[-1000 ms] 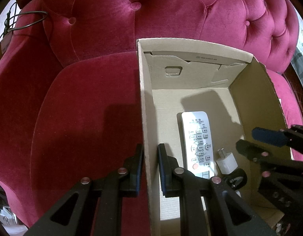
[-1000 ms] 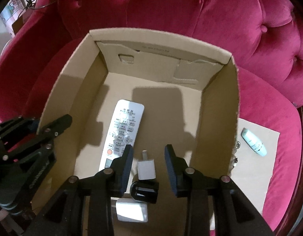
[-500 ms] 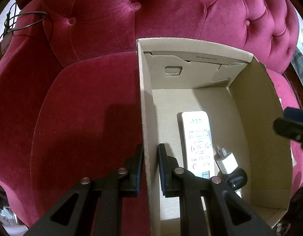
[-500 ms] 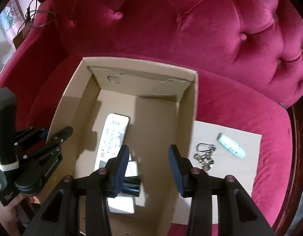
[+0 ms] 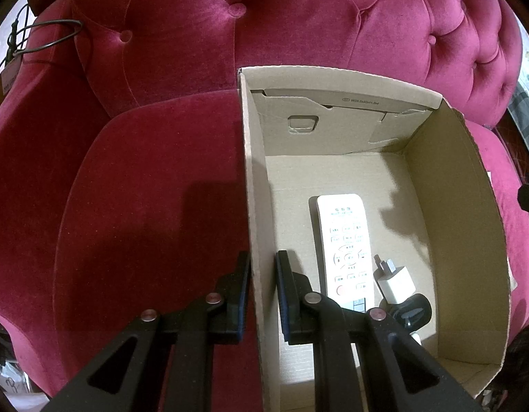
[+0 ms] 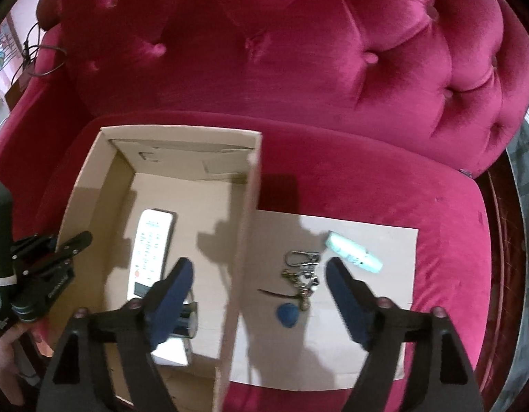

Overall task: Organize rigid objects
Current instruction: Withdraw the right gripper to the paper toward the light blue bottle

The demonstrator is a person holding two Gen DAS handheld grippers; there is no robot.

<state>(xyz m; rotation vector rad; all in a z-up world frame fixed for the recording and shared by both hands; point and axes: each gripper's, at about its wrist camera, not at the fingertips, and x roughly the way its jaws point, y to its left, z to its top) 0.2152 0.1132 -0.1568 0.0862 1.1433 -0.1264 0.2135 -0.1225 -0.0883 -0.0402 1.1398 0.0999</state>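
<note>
A: Why is the left gripper point(image 5: 262, 292) clamped on the cardboard box point(image 5: 460, 240)?

B: My guess is to steady it on the red sofa seat point(image 5: 144, 206). Its jaws are pinched on the box's left wall near the front corner, one finger outside, one inside, so the box should not slide while things go in.

A: And the right gripper point(image 6: 259, 295)?

B: Its jaws have just been opening and now stand wide with nothing between them. It hovers astride the box's right wall, seemingly heading for the flat cardboard sheet point(image 6: 384, 326) that lies against that wall.

A: What is already inside?

B: A white remote point(image 5: 347, 250), long and flat, lies lengthwise mid-floor. By its front end, toward the right wall, sit a white charger plug point(image 5: 395, 283) and a small black item I cannot identify.

A: What remains?

B: On the sheet: a pale green tube point(image 6: 353, 252) near its back edge, and a metal key bunch point(image 6: 302, 274) with a blue tag nearer the box.
</note>
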